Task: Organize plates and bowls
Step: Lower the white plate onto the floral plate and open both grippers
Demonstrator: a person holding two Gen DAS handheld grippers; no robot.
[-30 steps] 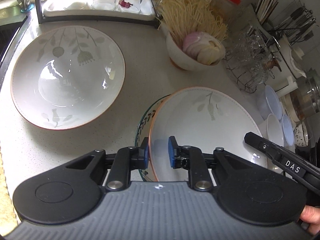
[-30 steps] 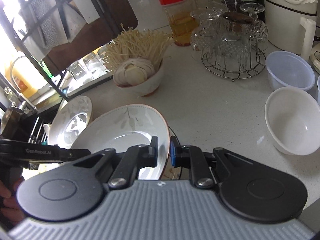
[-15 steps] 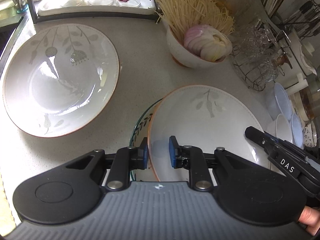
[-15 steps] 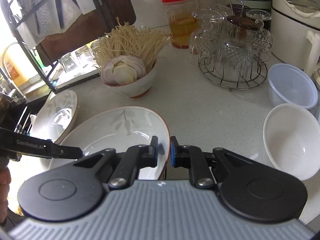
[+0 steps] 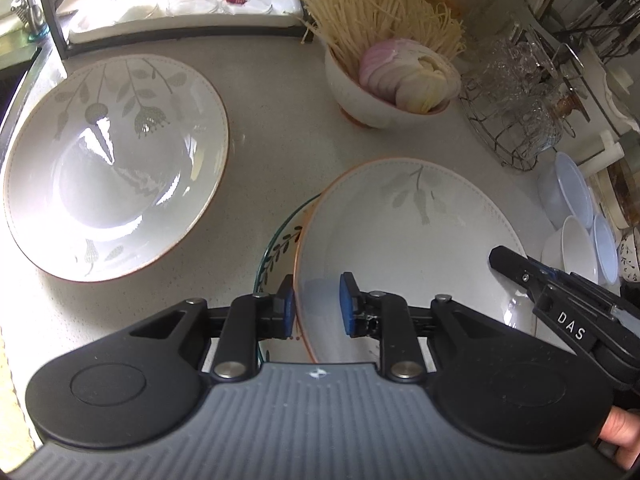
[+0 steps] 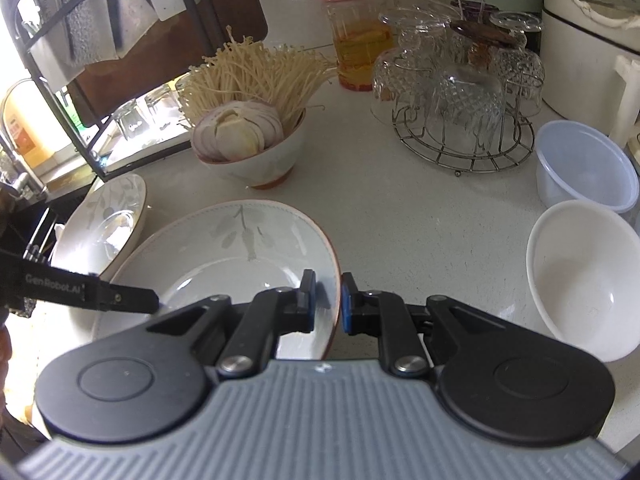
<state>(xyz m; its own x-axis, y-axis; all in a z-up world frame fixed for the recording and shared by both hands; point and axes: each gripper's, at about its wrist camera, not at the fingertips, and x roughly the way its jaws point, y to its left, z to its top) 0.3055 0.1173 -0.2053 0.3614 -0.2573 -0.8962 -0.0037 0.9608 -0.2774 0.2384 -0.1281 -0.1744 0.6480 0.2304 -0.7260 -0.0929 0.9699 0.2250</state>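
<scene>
Your right gripper [image 6: 327,302] is clamped on the near right rim of the leaf-patterned plate [image 6: 224,256], one blue pad inside the rim and one outside, both pressed against it. Your left gripper [image 5: 316,306] straddles the opposite rim of that same plate [image 5: 412,240]: its jaws stand narrowly apart, the left pad against the outside of the rim, the right pad clear of the inner surface with a gap showing.

In the left wrist view the plate sits on top of a green-rimmed dish [image 5: 280,244], whose edge peeks out on the left beneath it. Beside them on the speckled countertop [image 5: 272,120] lies a second, larger leaf-patterned plate [image 5: 116,168], apart from the held one. Behind stands a ceramic bowl [image 6: 256,160] packed with enoki mushrooms [image 6: 256,76] and sliced onion [image 6: 236,128].

Further right in the right wrist view, cut-glass cups hang upside down on a wire rack [image 6: 464,128], a red-lidded jar [image 6: 356,32] stands at the wall, and a white bowl [image 6: 584,276] sits just in front of a translucent plastic container [image 6: 584,164]. A fingertip [image 5: 618,428] shows at the edge of the left wrist view.
</scene>
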